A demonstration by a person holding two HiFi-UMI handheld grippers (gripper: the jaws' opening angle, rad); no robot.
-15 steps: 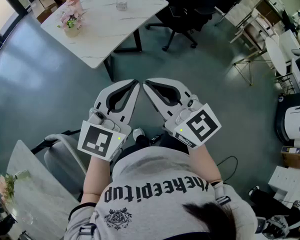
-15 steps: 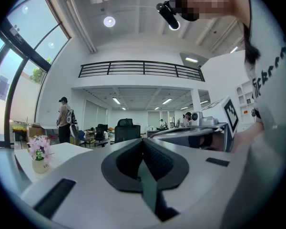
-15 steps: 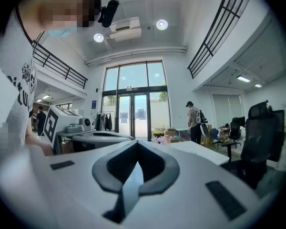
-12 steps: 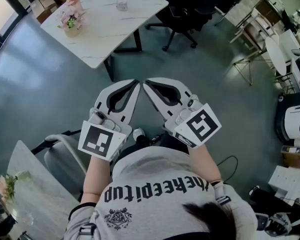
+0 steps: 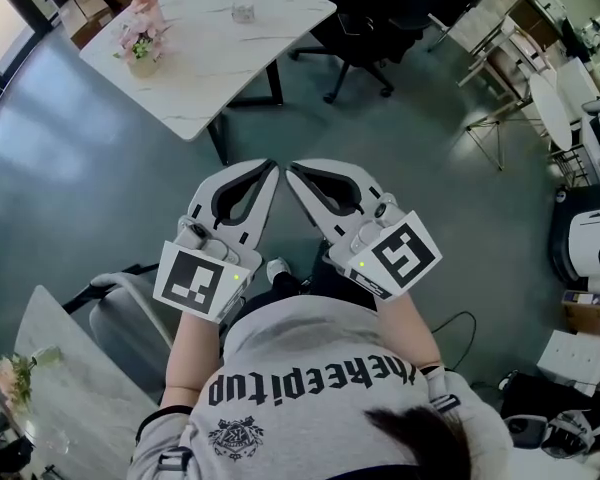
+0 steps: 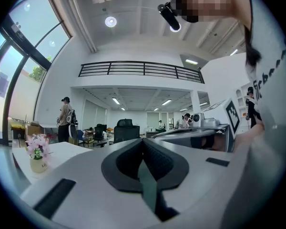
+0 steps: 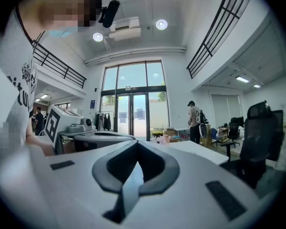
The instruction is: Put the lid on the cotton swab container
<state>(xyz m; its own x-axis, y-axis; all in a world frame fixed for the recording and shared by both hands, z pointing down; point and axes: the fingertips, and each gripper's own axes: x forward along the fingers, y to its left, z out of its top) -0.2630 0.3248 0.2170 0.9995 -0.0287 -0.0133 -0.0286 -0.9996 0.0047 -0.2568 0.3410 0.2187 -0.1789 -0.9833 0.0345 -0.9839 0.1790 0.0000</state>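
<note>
Head view: the left gripper [image 5: 268,168] and right gripper [image 5: 292,170] are held level at the person's waist over the grey floor [image 5: 70,168], their tips nearly meeting. Both pairs of fingers are together and empty. Well apart, on the white marbled desk [image 5: 210,78], stands a small clear jar [image 5: 243,11], probably the swab container. Its lid cannot be made out. Pink flowers [image 5: 140,40] stand near the desk's other end.

Left gripper view: smooth white shells and dark ribbed pads [image 6: 155,159], pressed tip to tip, with nothing between.

Right gripper view: the same, closed on nothing.

The jar looks light, stiff and slick, so it is likely to slide. The lid is best pinched across its rim.
</note>
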